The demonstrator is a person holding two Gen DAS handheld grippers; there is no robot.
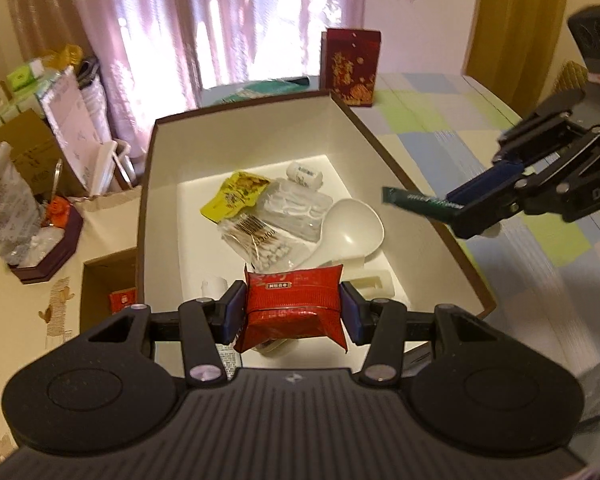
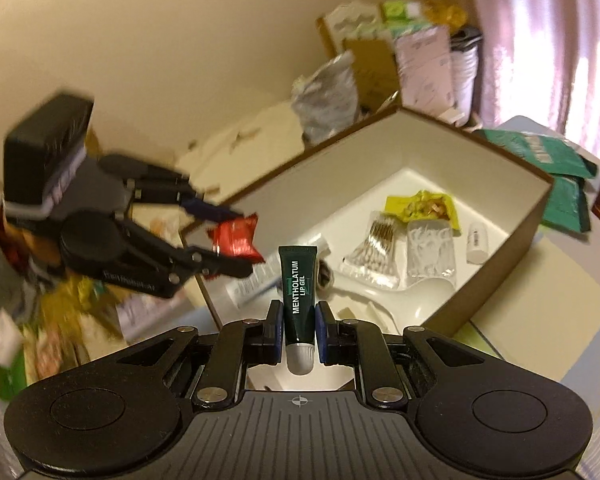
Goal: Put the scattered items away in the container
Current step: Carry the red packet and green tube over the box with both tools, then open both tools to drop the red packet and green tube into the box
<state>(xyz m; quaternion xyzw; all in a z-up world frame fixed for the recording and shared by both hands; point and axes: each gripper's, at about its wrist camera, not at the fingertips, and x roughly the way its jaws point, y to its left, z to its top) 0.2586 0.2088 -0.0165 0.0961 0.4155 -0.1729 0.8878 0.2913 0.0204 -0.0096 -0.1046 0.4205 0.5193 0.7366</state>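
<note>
Red packet (image 1: 294,306) hides items low in the box (image 1: 400,160).

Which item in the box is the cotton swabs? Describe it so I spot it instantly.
Find the big white-lined box. On its floor, below the yellow packet, lies the clear bag of cotton swabs: the only one showing wooden sticks with white tips.

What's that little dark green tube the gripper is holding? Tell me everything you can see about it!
The lip gel tube is small, dark green and glossy, like soft plastic, with white letters reading "Mentholatum Lip Gel". It has a grey cap at one end and a flat crimped end at the other. The right gripper pinches it near the cap between blue pads, with the flat end pointing out toward the box. It hangs in the air by the box's edge, touching nothing else.
</note>
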